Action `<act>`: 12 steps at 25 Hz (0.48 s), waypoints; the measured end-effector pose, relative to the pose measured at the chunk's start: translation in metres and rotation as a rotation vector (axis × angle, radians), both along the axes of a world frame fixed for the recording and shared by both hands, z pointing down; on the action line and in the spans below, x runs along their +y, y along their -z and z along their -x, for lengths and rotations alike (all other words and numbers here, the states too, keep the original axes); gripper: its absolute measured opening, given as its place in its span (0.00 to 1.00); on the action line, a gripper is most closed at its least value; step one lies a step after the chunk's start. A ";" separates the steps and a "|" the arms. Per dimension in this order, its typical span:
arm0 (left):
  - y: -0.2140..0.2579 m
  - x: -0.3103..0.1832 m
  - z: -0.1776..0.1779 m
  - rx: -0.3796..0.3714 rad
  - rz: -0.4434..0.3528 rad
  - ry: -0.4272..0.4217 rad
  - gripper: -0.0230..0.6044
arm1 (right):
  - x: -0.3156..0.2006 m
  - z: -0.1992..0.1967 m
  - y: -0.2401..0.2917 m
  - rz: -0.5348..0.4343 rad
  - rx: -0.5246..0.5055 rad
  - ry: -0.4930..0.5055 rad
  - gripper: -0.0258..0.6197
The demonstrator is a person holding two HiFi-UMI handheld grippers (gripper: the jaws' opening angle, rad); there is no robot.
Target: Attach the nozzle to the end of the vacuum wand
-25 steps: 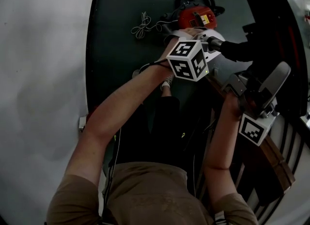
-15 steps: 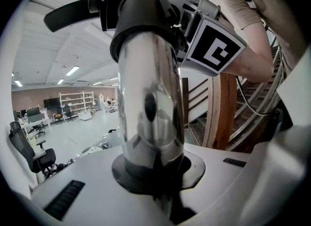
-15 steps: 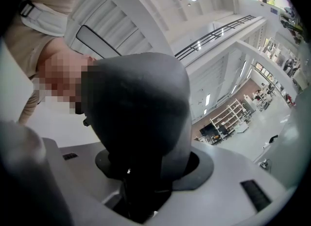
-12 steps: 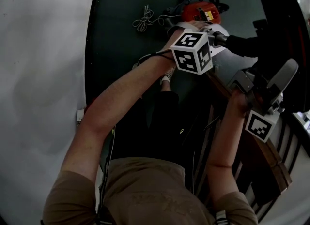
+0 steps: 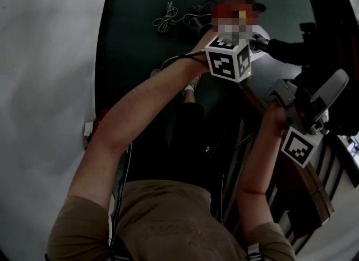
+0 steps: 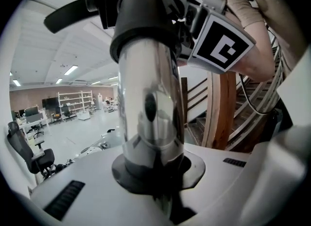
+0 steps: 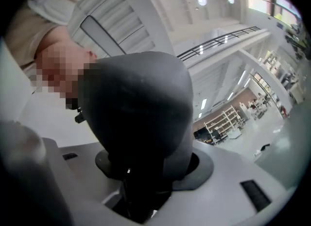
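Gripping the wand [image 6: 148,98], left claw [image 6: 158,181] sits beside right claw [image 7: 146,181] clamped on the nozzle [image 7: 138,103], banister [image 6: 221,108] close alongside

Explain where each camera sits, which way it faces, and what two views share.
Head view: on the person's head, facing steeply down at the dark floor; both forearms show.
Left gripper view: on the left gripper, facing along jaws shut on the shiny chrome vacuum wand; the right arm shows.
Right gripper view: on the right gripper, facing up at the white ceiling past the gripped dark grey rounded nozzle; a shirt sleeve shows.
Shared: head and left gripper views both show the right gripper's black-and-white marker cube.
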State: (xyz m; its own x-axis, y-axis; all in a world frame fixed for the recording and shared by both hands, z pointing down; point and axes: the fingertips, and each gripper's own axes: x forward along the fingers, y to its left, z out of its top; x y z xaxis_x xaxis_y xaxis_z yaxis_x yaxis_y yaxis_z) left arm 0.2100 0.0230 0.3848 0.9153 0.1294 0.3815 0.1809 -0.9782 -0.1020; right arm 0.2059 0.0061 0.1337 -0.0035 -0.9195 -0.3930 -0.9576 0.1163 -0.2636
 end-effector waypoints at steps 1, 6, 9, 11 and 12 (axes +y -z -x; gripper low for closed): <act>0.000 0.000 0.001 0.003 0.000 -0.003 0.10 | 0.002 -0.008 -0.002 -0.004 -0.040 -0.011 0.37; -0.002 -0.020 0.001 0.000 0.014 -0.010 0.10 | -0.022 -0.010 -0.005 0.023 -0.019 -0.068 0.37; -0.002 -0.025 -0.001 -0.004 0.020 0.002 0.10 | -0.032 -0.005 -0.002 0.031 0.029 -0.050 0.37; -0.001 -0.027 -0.003 -0.005 0.027 -0.004 0.10 | -0.038 -0.003 0.000 0.031 0.036 0.041 0.37; -0.001 -0.027 -0.003 -0.004 0.030 -0.019 0.10 | -0.040 -0.001 0.000 0.030 0.035 0.107 0.37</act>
